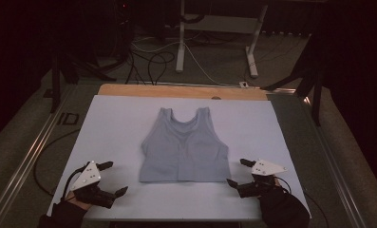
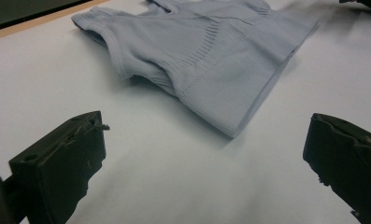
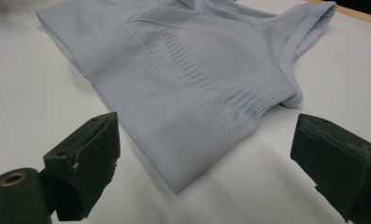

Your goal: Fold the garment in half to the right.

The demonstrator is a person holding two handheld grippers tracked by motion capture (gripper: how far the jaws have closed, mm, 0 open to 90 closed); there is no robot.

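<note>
High view. Bench covered by a pale, matte white sheet, with a bare strip of light wood along its far edge at upper centre. Room dark; grey floor beyond, loose cables trailing across it at upper centre, and the white legs of another desk at top centre. Metal rail runs diagonally down the left side. A pale blue-grey crop top lies flat at centre frame, straps toward the top, hem toward the bottom. Left tongs at lower left, jaws apart, well clear of the hem corner. Right tongs at lower right, jaws apart, just beside the right hem corner. Both are held by dark-gloved hands and each carries a grey three-cornered plate.

Left gripper view. Crop top fills upper centre; fine knit, ribbed hem band, ribbed lines across the chest panel, armhole edge rolled and slightly lifted off the sheet. Hem corner points to lower centre, short of the jaws. Two black blocky jaws at lower left and lower right, wide apart, surfaces scuffed.

Right gripper view. Crop top spans the upper frame, hem corner reaching down between the spread jaws at lower centre. Wide ribbed band, smooth panel above. Wood edge shows at top right.
</note>
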